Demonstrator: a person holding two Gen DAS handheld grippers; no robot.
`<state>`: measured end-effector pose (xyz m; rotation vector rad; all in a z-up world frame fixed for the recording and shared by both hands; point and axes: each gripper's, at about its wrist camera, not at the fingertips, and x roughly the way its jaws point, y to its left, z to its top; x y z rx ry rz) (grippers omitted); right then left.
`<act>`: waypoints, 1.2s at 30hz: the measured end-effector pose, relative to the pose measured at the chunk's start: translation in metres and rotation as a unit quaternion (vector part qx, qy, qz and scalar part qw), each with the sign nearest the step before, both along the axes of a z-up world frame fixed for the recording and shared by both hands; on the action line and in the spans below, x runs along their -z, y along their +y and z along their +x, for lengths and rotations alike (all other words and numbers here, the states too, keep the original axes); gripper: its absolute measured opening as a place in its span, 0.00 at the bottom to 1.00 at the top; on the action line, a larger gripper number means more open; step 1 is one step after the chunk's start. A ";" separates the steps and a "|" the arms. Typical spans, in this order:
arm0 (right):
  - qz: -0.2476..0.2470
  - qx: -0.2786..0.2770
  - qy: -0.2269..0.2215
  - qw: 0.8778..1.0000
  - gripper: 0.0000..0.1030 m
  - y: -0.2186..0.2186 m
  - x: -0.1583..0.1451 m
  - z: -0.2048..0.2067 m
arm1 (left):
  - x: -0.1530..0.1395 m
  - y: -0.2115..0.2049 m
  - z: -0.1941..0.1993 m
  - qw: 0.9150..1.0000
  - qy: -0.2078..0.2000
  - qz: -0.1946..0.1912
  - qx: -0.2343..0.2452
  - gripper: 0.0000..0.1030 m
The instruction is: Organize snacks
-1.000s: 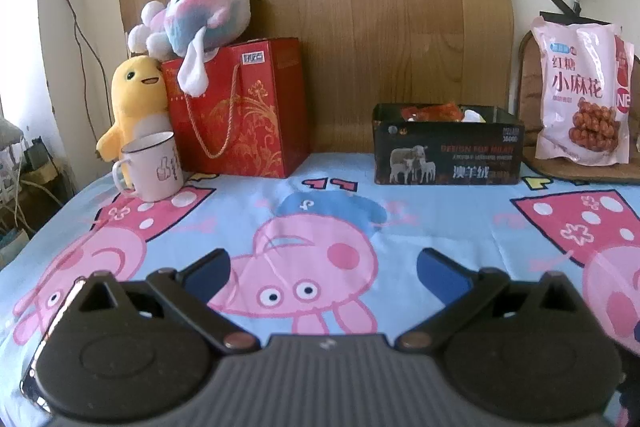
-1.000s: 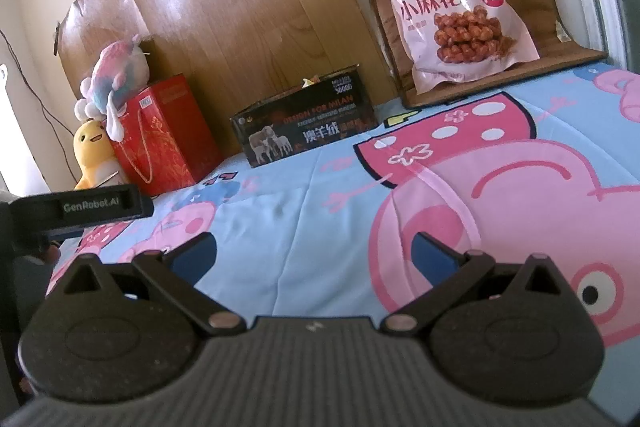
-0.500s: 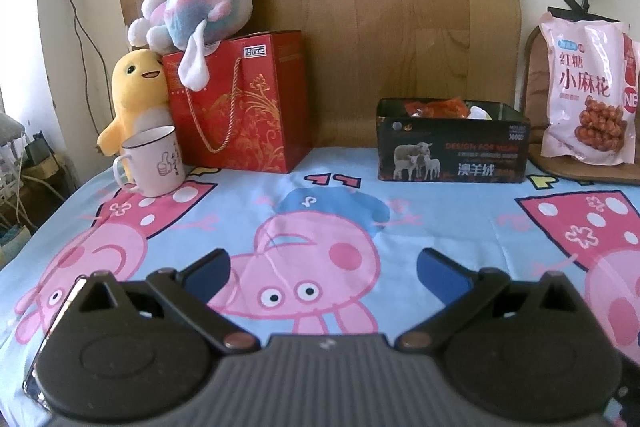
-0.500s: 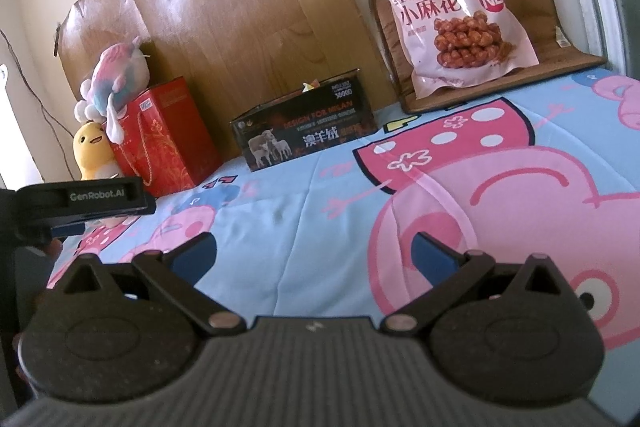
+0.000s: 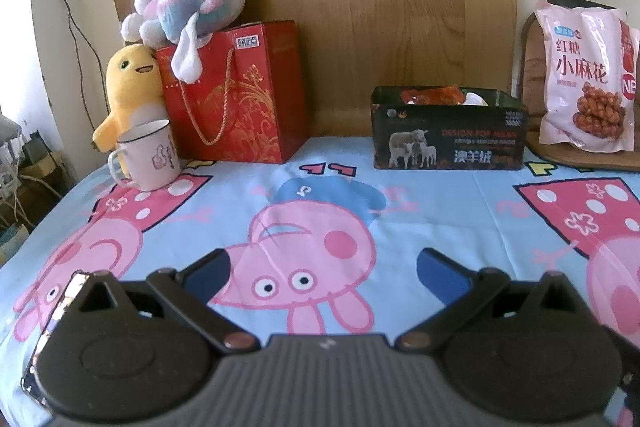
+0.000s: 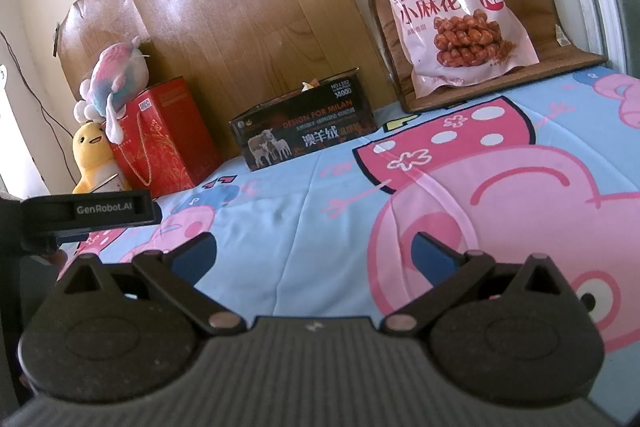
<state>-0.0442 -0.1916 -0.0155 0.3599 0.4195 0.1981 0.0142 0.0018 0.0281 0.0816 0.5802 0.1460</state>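
A dark box (image 5: pixel 448 143) printed with sheep stands at the back of the table and holds an orange snack packet (image 5: pixel 432 95); it also shows in the right wrist view (image 6: pixel 304 135). A large pink snack bag (image 5: pixel 584 79) leans upright on a wooden board at the back right, also in the right wrist view (image 6: pixel 452 11). My left gripper (image 5: pixel 322 273) is open and empty, low over the cartoon tablecloth. My right gripper (image 6: pixel 314 255) is open and empty, well short of the box and the bag.
A red gift bag (image 5: pixel 236 95) with a plush toy (image 5: pixel 196 3) on top, a yellow plush (image 5: pixel 128 87) and a pink mug (image 5: pixel 148 155) stand at the back left. A wooden panel (image 5: pixel 380 7) leans behind. The left gripper's body (image 6: pixel 88 213) shows at the right view's left edge.
Both grippers have drawn back slightly from the box and bag, which look a little smaller. Both stay open and empty. Nothing on the table has moved.
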 end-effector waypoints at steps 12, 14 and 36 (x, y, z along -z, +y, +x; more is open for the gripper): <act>0.001 -0.001 0.003 1.000 1.00 0.000 0.002 0.000 | 0.003 0.000 0.001 1.000 0.010 -0.006 0.002 1.00; 0.001 -0.001 0.003 1.000 1.00 0.000 0.002 0.000 | 0.004 0.000 0.001 1.000 0.011 -0.007 0.003 1.00; -0.001 -0.002 0.003 1.000 1.00 0.002 0.003 0.000 | 0.007 0.000 0.000 1.000 0.015 -0.008 0.007 1.00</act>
